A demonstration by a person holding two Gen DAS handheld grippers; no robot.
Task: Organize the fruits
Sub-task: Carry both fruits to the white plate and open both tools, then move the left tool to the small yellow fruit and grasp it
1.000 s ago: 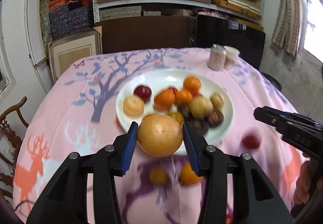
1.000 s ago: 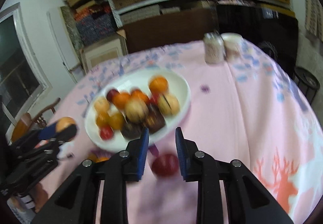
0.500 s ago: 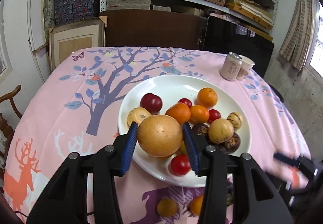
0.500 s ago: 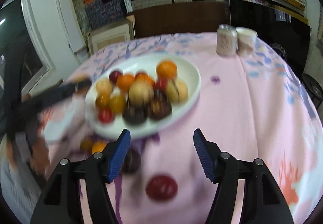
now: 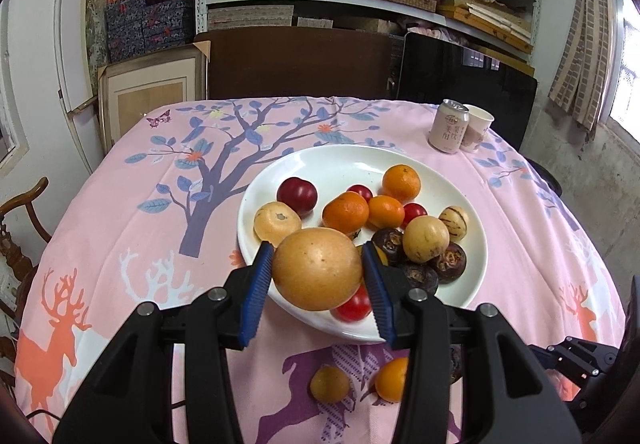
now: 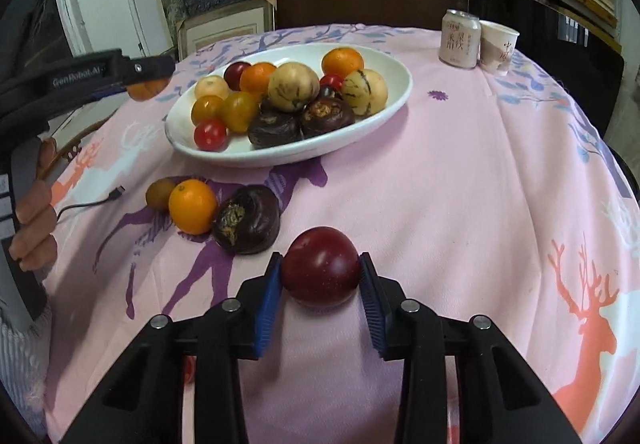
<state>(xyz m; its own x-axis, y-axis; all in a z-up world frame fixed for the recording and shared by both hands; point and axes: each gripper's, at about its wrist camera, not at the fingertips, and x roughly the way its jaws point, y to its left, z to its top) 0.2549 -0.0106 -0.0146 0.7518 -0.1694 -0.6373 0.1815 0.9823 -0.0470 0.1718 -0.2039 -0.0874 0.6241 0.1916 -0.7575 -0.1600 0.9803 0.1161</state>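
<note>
My left gripper [image 5: 318, 282] is shut on a large tan-orange round fruit [image 5: 318, 268] and holds it above the near rim of the white plate [image 5: 320, 164], which carries several oranges, plums, tomatoes and dark fruits. In the right wrist view the left gripper [image 6: 140, 78] shows at the left, above the table. My right gripper [image 6: 320, 284] has its pads on both sides of a dark red plum [image 6: 320, 270] that sits on the pink tablecloth. An orange [image 6: 192, 206], a small brownish fruit [image 6: 160, 194] and a dark purple fruit [image 6: 246, 220] lie loose in front of the plate [image 6: 384, 100].
A pink can [image 6: 459, 38] and a paper cup [image 6: 498, 46] stand at the table's far right. A thin cable [image 6: 88, 202] lies on the cloth at the left. Shelves with boxes, a dark panel and a wooden chair [image 5: 20, 220] surround the table.
My right gripper has come down and closed around the plum from a wide-open stance. My left gripper has moved a little closer to the plate with the large fruit in it.
</note>
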